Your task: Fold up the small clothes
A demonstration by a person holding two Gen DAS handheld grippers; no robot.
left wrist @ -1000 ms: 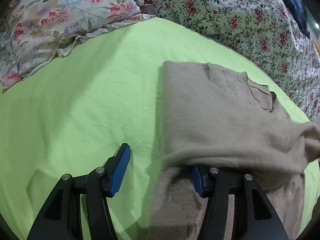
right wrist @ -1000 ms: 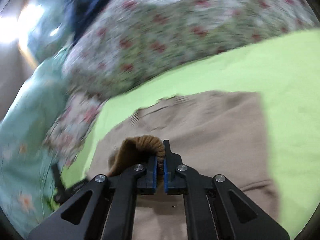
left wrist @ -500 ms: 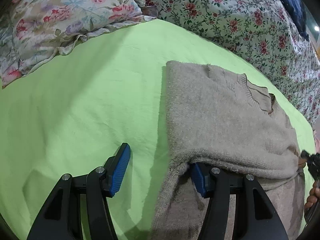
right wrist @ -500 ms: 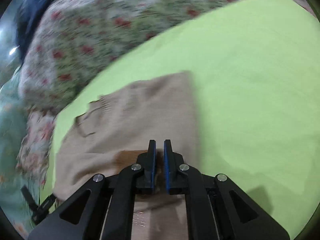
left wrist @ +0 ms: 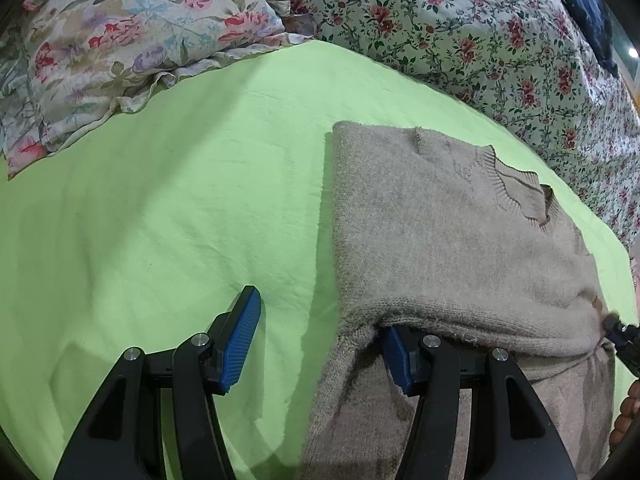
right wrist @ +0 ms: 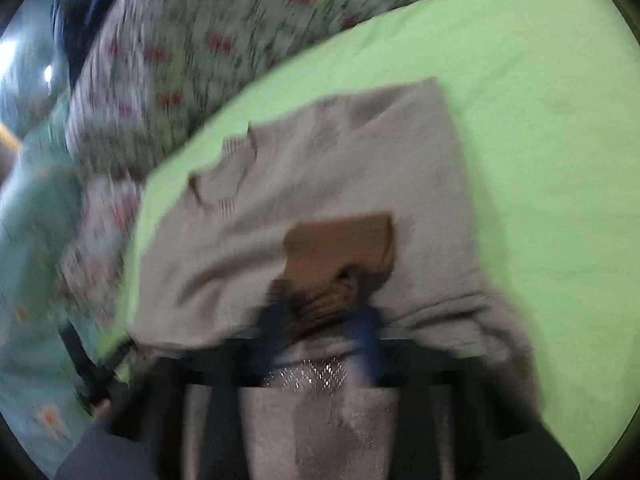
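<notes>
The beige sweater (left wrist: 440, 240) lies flat on the green bed sheet (left wrist: 160, 220), near the flowered pillow (left wrist: 120, 40), and it seems that its sleeve is laid across the body to make a narrow shape for the next fold. The left hand-held gripper (left wrist: 320, 344) stands about half open, and one finger is tucked under the folded edge of the sweater without pinching it. The right hand-held gripper (right wrist: 320, 320) is blurred, its jaws nearly closed at the brown cuff (right wrist: 340, 248); whether it grasps the cuff cannot be told.

Fuzzy knit sweater (left wrist: 440, 240), matt cotton sheet (left wrist: 180, 220)
</notes>
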